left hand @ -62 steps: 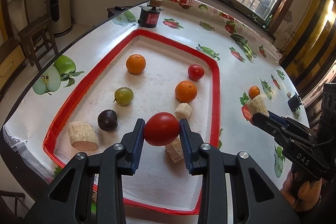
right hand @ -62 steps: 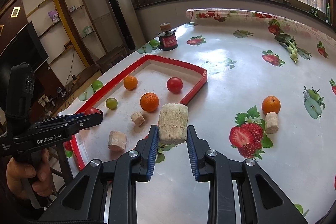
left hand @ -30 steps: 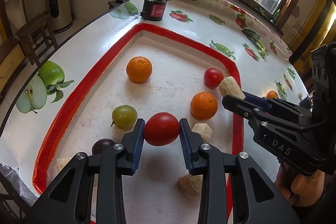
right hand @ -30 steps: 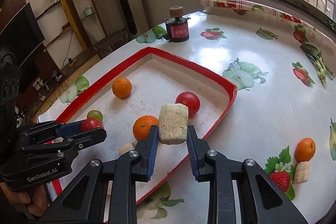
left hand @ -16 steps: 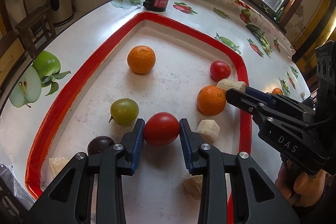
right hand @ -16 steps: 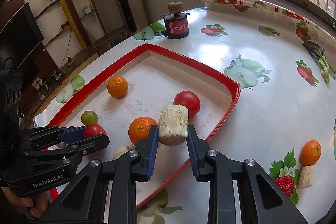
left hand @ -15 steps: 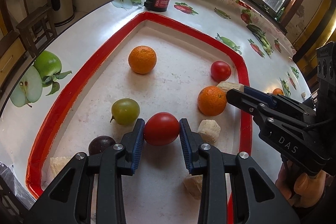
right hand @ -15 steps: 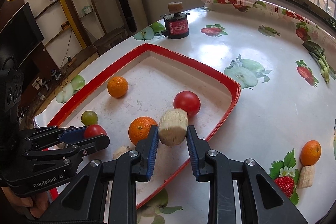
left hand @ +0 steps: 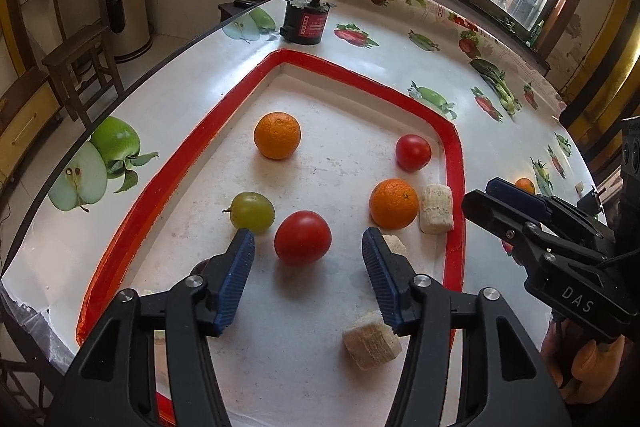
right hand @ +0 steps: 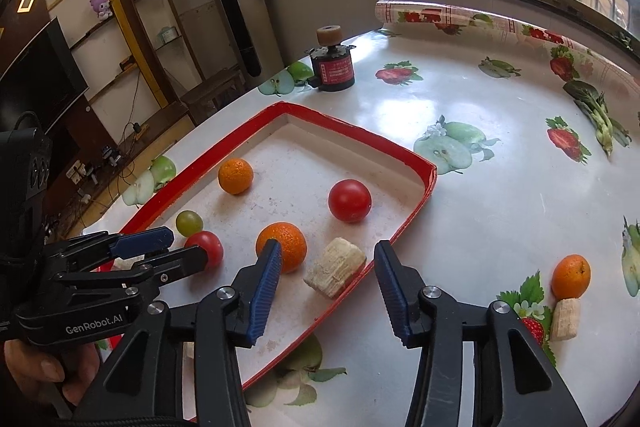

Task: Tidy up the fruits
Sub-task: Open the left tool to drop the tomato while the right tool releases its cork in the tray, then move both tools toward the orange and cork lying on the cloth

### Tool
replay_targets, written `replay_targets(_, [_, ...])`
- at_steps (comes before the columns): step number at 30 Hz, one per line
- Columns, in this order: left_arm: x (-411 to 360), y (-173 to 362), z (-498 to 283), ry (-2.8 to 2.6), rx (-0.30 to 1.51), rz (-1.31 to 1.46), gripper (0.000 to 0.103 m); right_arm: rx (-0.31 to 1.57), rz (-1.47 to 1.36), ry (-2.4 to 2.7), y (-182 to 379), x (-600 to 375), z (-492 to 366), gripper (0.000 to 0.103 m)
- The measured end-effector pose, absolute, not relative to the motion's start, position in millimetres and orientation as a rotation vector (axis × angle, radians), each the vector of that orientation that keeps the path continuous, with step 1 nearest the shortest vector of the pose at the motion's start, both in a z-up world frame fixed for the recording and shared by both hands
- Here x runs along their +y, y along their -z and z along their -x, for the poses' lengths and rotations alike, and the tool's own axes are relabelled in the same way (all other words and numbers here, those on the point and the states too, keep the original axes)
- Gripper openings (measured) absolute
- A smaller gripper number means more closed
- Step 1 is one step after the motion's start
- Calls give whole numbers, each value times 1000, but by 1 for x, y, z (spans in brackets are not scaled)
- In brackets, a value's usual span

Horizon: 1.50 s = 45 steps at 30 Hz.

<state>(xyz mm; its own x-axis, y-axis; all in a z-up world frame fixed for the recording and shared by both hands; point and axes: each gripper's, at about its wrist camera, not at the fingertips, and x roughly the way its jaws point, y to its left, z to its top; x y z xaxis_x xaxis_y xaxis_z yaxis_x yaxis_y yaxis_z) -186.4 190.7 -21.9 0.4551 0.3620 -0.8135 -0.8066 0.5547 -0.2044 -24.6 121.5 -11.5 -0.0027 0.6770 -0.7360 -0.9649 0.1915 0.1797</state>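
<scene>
My left gripper (left hand: 306, 253) is open over the red-rimmed tray (left hand: 454, 163); a red tomato (left hand: 303, 237) lies on the tray floor between its fingers. My right gripper (right hand: 326, 267) is open above a pale banana chunk (right hand: 335, 271) lying at the tray's near right rim (right hand: 416, 215). In the tray also lie two oranges (left hand: 277, 135) (left hand: 394, 203), a second tomato (left hand: 413, 152), a green grape (left hand: 253, 211) and more banana chunks (left hand: 372, 341). The dropped chunk also shows in the left wrist view (left hand: 436, 209).
On the fruit-print tablecloth outside the tray lie a small orange (right hand: 571, 275) and a banana chunk (right hand: 565, 319). A black motor-like object (right hand: 332, 65) stands beyond the tray's far corner. The table edge runs close along the tray's left side (left hand: 120, 79).
Both grippers have opened. The left let the tomato down onto the tray floor; the right let the banana chunk drop beside the orange at the tray's rim.
</scene>
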Motion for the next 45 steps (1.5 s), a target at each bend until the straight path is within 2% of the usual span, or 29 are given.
replay_targets(21, [156, 4, 145, -688, 795, 602, 55, 876, 332, -1152, 23, 24, -46, 50])
replay_targets(34, [137, -2, 90, -601, 825, 561, 55, 882, 332, -1044, 38, 27, -92, 49])
replay_targets(36, [134, -2, 77, -584, 832, 552, 55, 890, 337, -1054, 41, 32, -96, 44])
replay_targets(38, [130, -3, 62, -564, 844, 539, 55, 904, 336, -1062, 43, 33, -99, 26])
replay_targets(45, [108, 7, -4, -468, 903, 470, 54, 889, 254, -1016, 34, -19, -117, 26])
